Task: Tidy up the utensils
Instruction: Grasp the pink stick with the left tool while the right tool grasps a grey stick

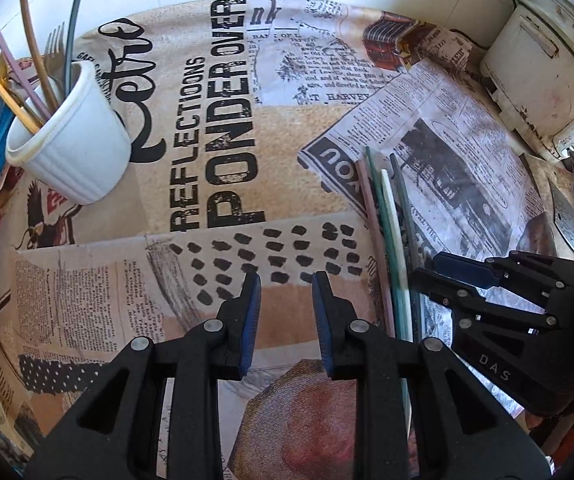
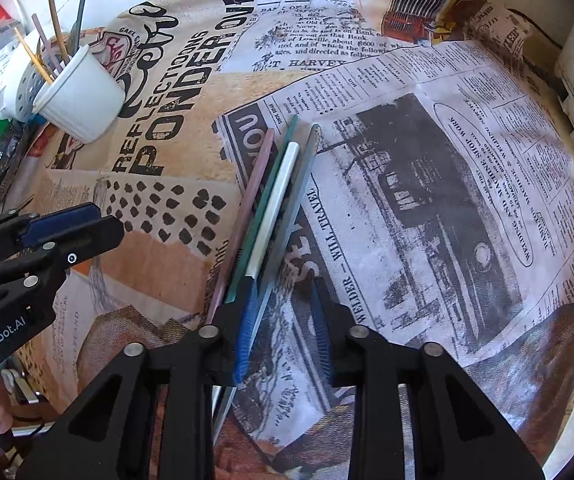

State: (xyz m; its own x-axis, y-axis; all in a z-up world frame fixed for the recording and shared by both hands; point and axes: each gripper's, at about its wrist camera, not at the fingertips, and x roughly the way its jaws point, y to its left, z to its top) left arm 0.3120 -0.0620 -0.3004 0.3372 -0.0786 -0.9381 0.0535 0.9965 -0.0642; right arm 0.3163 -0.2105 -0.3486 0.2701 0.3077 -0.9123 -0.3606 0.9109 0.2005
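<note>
White ceramic, ribbed on the outside, the cup stands ahead and well to the left of the left gripper, already holding several chopsticks and a fork. That much of the sorting looks done.

What is left lies just beside the right gripper: four loose sticks in a tight bundle on the newspaper-print tablecloth, namely a pink chopstick, a green chopstick, a white chopstick and a grey utensil that may be a chopstick or a flat handle; the glare makes it hard to say.

The right gripper's jaws stand partly apart, low over the cloth. The bundle's near ends run along its left finger, and the grey piece seems to slip between the fingers, yet neither pad clearly presses on anything. The left gripper hovers over bare cloth with a modest gap and nothing in it, the bundle lying to its right.

By my reading, one more pick-up and a carry across to the cup remain, possibly several if the sticks go singly.
</note>
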